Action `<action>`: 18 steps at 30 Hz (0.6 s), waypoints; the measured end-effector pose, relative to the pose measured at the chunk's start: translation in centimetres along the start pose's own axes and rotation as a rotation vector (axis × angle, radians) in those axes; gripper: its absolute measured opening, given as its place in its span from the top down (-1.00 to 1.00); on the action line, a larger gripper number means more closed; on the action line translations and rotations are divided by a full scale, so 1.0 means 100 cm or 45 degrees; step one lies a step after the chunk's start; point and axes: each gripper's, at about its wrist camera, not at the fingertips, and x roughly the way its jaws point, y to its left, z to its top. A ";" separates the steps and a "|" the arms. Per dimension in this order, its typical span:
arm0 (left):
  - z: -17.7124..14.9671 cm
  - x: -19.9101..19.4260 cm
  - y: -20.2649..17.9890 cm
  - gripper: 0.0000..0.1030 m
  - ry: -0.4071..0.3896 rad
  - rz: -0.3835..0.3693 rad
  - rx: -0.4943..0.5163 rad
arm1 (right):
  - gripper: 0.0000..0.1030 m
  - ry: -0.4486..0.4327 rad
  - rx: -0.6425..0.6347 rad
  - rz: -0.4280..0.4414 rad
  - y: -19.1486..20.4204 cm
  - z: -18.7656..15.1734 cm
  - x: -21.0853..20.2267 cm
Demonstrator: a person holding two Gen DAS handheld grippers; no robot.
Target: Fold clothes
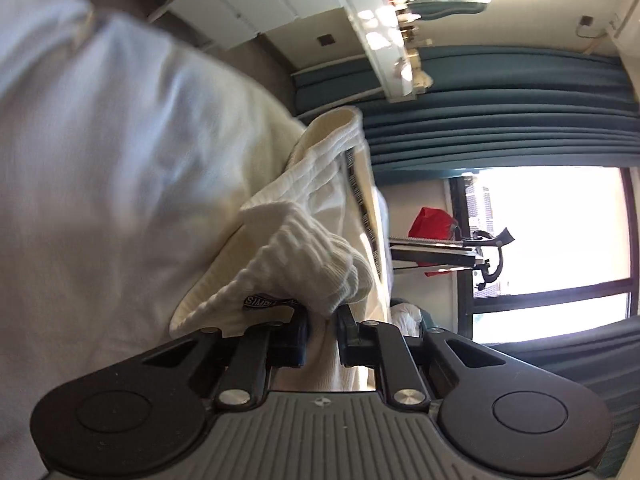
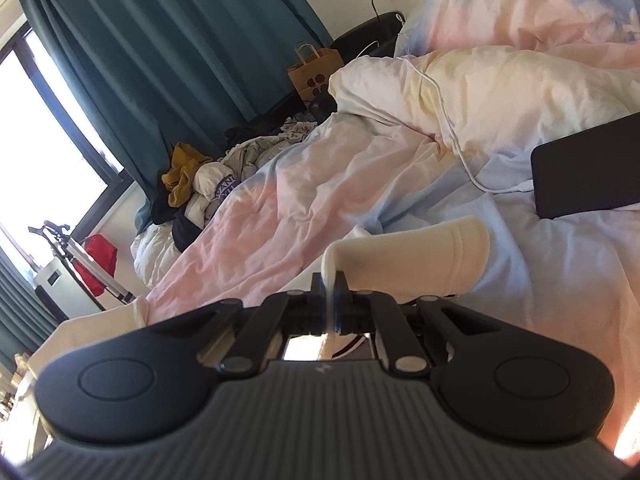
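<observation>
In the left wrist view a white garment (image 1: 120, 152) fills the left half. Its ribbed hem with a dark label (image 1: 296, 264) bunches just ahead of my left gripper (image 1: 323, 332), whose fingers are shut on a fold of that white cloth. In the right wrist view my right gripper (image 2: 330, 284) is shut on the thin edge of a cream tube of cloth (image 2: 420, 252), like a sleeve or sock with a ribbed end, which lies on the bed to the right of the fingers. More cream cloth (image 2: 100, 324) shows at the lower left.
A rumpled pastel duvet (image 2: 320, 184) covers the bed. A black flat device (image 2: 588, 172) with a white cable (image 2: 452, 132) lies at the right. A heap of clothes (image 2: 200, 184) and a brown paper bag (image 2: 312, 72) sit by teal curtains (image 2: 140, 52). A tripod (image 1: 452, 252) stands near the window.
</observation>
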 end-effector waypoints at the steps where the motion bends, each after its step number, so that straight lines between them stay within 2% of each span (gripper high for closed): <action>1: 0.007 -0.010 -0.011 0.72 -0.006 -0.015 0.032 | 0.87 0.000 0.029 0.000 -0.003 0.000 0.000; 4: 0.027 -0.032 -0.032 0.72 0.037 -0.013 0.104 | 0.87 0.016 0.101 0.004 -0.010 0.001 0.001; 7: 0.039 -0.047 -0.036 0.72 0.090 0.023 0.132 | 0.87 0.039 0.166 0.010 -0.016 0.001 0.001; 13: 0.045 -0.056 -0.002 0.70 0.123 0.096 0.076 | 0.87 0.116 0.563 0.115 -0.052 -0.010 -0.010; 18: 0.033 -0.056 0.014 0.69 0.072 0.123 0.110 | 0.83 0.171 0.817 0.106 -0.081 -0.021 -0.008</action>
